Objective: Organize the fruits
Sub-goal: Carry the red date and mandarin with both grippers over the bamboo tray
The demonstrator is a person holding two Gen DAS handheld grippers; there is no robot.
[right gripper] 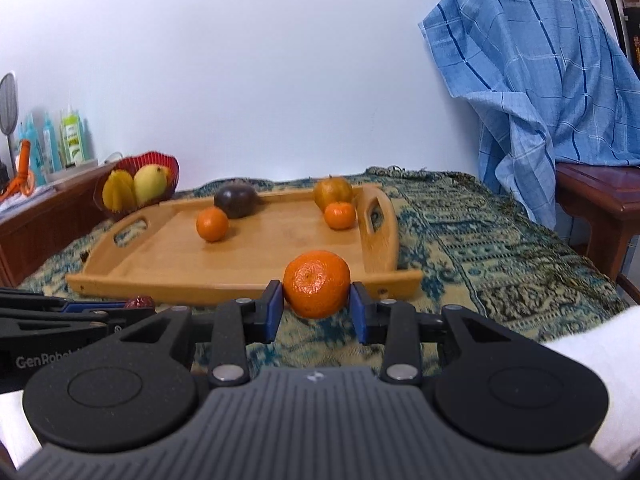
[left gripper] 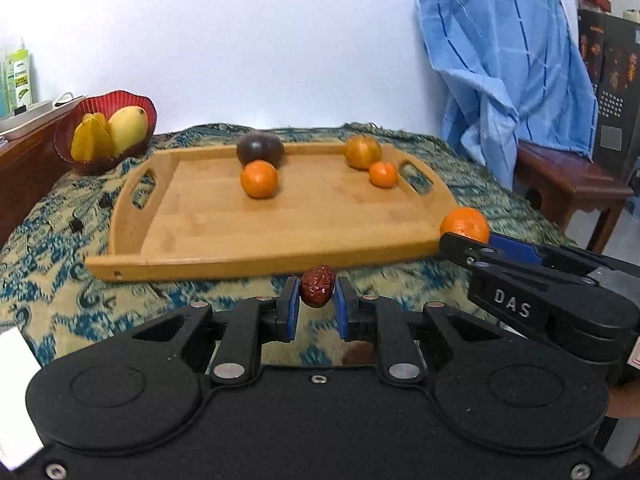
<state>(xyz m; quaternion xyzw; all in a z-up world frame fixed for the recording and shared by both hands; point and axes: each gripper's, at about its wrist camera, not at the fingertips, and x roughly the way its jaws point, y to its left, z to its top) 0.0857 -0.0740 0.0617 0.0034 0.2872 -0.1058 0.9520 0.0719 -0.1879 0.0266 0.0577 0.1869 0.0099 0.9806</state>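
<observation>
My left gripper is shut on a wrinkled red date, held just in front of the near edge of the wooden tray. My right gripper is shut on a mandarin, near the tray's near right corner; it also shows in the left wrist view. On the tray lie a dark purple fruit, an orange, a brownish-orange fruit and a small mandarin. A red basket at the back left holds a mango and a starfruit.
The tray lies on a blue-patterned cloth over the table. A blue checked cloth hangs over a wooden chair at the right. Bottles stand on a wooden shelf at the far left.
</observation>
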